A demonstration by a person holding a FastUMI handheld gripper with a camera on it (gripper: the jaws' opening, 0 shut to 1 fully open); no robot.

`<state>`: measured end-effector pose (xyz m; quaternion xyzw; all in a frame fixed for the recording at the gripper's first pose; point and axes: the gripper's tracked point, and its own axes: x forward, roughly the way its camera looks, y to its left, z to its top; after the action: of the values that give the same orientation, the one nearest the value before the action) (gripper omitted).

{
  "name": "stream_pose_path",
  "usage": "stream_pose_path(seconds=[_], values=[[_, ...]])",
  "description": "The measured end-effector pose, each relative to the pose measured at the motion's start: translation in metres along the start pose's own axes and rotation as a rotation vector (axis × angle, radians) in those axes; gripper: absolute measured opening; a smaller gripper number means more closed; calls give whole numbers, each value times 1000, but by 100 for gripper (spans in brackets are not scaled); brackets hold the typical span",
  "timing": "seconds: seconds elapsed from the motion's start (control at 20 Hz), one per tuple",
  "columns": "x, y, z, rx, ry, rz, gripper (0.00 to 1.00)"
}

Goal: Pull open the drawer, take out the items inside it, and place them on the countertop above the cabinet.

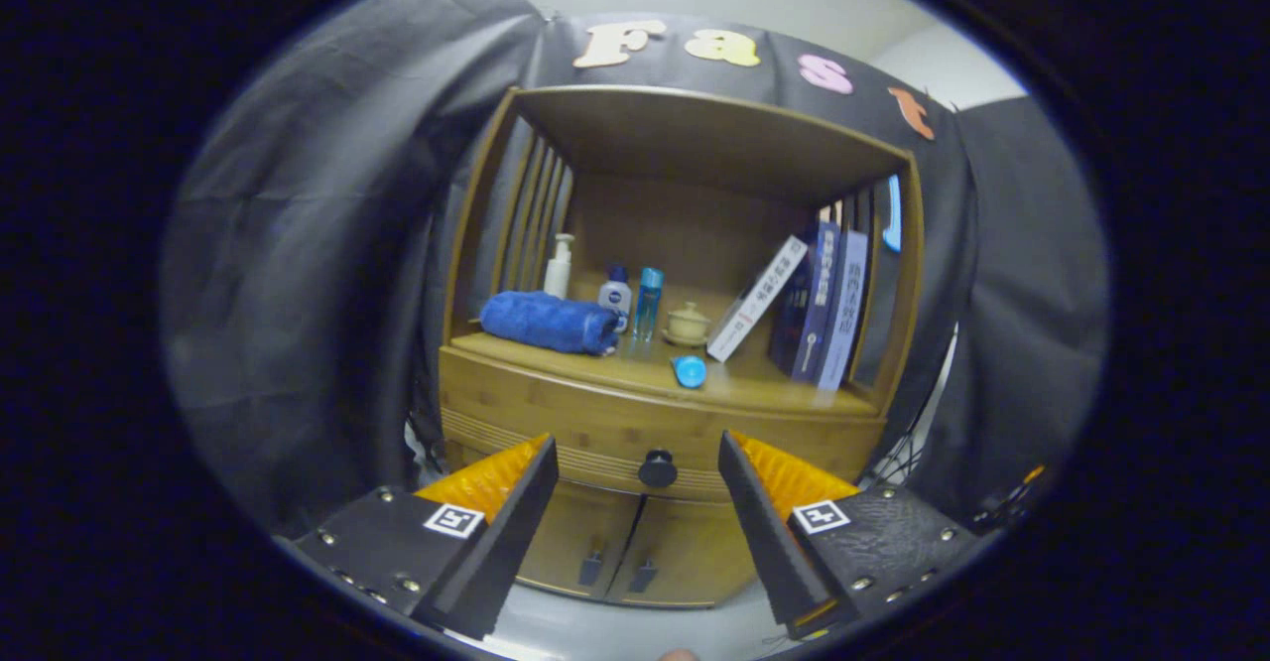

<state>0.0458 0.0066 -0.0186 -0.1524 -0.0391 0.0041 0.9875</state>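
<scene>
Gripper (638,453) jaws apart, empty; drawer (635,433) shut, one knob (657,468); countertop (635,368): three bottles.

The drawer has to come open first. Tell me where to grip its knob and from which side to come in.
Grip the round dark knob at the middle of the shut drawer front, one finger on each side. Come straight from the front: it juts toward the gripper, whose open fingers already frame it with space either side. It probably suits a straight pull back.
</scene>
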Motion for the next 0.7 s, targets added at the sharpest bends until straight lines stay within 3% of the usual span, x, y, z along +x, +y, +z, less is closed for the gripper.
stream_pose_path(seconds=[0.35, 0.5, 0.7], values=[[-58, 1, 96, 104, -29, 8, 98], [-70, 2, 106, 101, -11, 7, 98], [-85, 1, 113, 221, 10, 42, 98]])
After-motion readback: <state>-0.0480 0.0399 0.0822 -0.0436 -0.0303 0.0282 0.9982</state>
